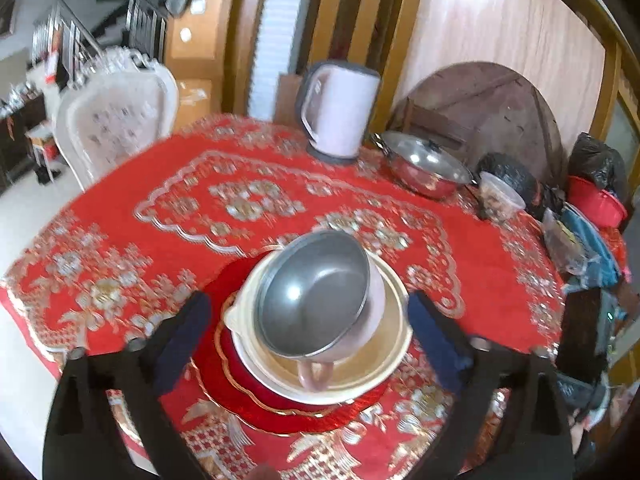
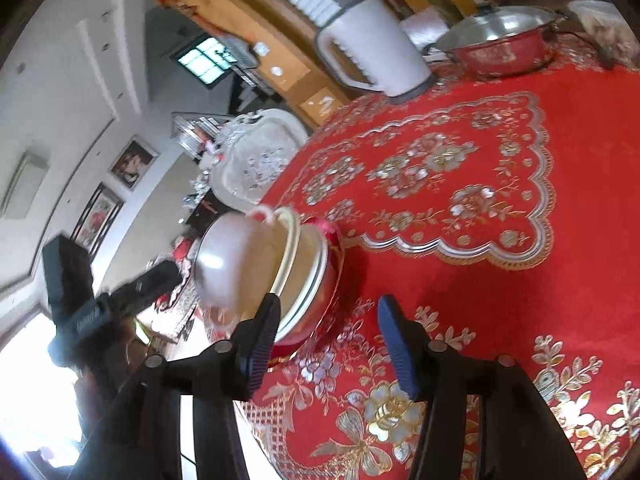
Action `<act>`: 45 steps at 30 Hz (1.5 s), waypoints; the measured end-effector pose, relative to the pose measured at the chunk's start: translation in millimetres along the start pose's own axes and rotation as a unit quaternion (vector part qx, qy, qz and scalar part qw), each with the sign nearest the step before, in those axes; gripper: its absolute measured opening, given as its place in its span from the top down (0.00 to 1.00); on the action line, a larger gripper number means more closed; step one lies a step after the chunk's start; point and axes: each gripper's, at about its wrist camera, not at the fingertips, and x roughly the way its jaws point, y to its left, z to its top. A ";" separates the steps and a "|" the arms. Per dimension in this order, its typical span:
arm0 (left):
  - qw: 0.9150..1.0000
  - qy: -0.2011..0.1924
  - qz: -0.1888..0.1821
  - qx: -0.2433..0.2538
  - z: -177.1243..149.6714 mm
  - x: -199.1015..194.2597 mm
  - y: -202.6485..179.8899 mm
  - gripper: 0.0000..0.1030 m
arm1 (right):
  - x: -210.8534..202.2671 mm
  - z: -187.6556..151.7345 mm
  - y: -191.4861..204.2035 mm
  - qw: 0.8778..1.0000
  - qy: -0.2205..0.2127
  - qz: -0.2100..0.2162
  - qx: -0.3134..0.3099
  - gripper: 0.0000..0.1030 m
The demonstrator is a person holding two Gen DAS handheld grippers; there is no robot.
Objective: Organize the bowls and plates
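Two black fingers with dark blue pads frame the bottom of the left wrist view: the left gripper [image 1: 309, 334] stands wide open and grips nothing. Between its pads, but touching neither, is the stack of dishes. At the bottom lies a red plate [image 1: 224, 372] with a gold edge, on it a cream bowl [image 1: 384, 360] with a small ear at its rim, and inside that a pink pot [image 1: 316, 300] with a grey inside, tilted, its loop handle pointing toward the camera. The stack rests on the red tablecloth [image 1: 120, 216] with gold and silver flowers, near the table edge closest to the camera.

Further back in this view stand a white electric kettle [image 1: 340, 116] and a steel pan with a glass lid [image 1: 424, 168]; beside the pan is a lidded plastic container [image 1: 500, 196], and black bags sit at the right edge.

From the right wrist view, strongly rolled, the right gripper [image 2: 328, 344] is partly open and holds nothing; only tablecloth shows between its pads. The stack lies to the left of it, just beyond the left pad [image 2: 262, 344], and I cannot tell if that pad touches the bowl's rim. Here the pot shows its pink outside, not the grey inside. Only this view shows the left gripper's black body from outside [image 2: 80, 296], at the far side of the stack, and framed pictures [image 2: 132, 164] on the white wall.
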 end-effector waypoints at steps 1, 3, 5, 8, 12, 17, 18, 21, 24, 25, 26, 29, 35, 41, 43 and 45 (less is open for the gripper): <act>1.000 -0.015 0.004 0.005 -1.4 -4.6 -2.1 0.00 | -0.4 -3.9 0.7 1.000 -0.003 0.007 -0.007 0.45; 1.000 -0.025 0.008 0.007 -3.1 -8.3 -4.3 0.00 | -3.7 -12.9 0.2 0.999 -0.018 0.028 -0.017 0.43; 0.999 -0.025 0.029 0.013 -5.3 -9.7 -8.2 0.00 | -6.5 -19.9 -1.5 0.998 -0.036 0.037 -0.026 0.40; 0.997 -0.020 0.072 0.027 -11.6 -7.6 -14.5 0.00 | -5.7 -30.6 -4.5 0.996 -0.050 0.056 -0.038 0.38; 0.995 -0.008 0.092 0.027 -23.5 -2.0 -13.2 0.00 | 0.1 -43.0 -8.1 0.995 -0.055 0.069 -0.042 0.38; 0.998 0.029 0.059 0.020 -30.6 11.2 -9.1 0.00 | -2.1 -49.5 7.3 0.994 -0.059 0.071 -0.064 0.37; 0.998 0.039 0.051 0.019 -32.6 14.5 -8.3 0.00 | -2.5 -50.1 11.8 0.993 -0.062 0.068 -0.073 0.37; 0.998 0.053 0.034 0.014 -37.8 17.8 -9.1 0.00 | -1.4 -50.2 25.7 0.992 -0.062 0.042 -0.101 0.37; 0.998 0.051 0.024 0.013 -42.9 14.9 -10.6 0.00 | 6.7 -50.2 48.9 0.988 -0.039 -0.010 -0.149 0.37; 0.998 0.051 0.024 0.015 -44.1 13.3 -11.7 0.00 | 9.4 -50.3 55.6 0.986 -0.031 -0.025 -0.163 0.37; 0.998 0.052 0.025 0.019 -44.7 12.5 -12.5 0.00 | 11.7 -51.3 63.4 0.983 -0.024 -0.036 -0.180 0.37; 0.998 0.050 0.025 0.031 -46.1 10.8 -15.2 0.00 | 14.1 -51.2 73.7 0.980 -0.016 -0.040 -0.194 0.37; 0.997 0.069 -0.012 0.029 -48.8 14.6 -15.1 0.00 | 11.5 -50.8 70.4 0.981 -0.021 -0.048 -0.185 0.37; 0.998 0.061 -0.028 -0.006 -52.5 16.6 -2.7 0.00 | 10.0 -46.5 63.6 0.981 -0.021 -0.076 -0.177 0.37; 0.999 0.048 -0.015 0.004 -52.9 13.8 -5.1 0.00 | 9.7 -44.7 61.7 0.981 -0.022 -0.082 -0.173 0.37; 0.999 0.043 -0.003 0.013 -53.0 12.6 -8.4 0.00 | 8.4 -42.8 60.2 0.982 -0.023 -0.080 -0.169 0.37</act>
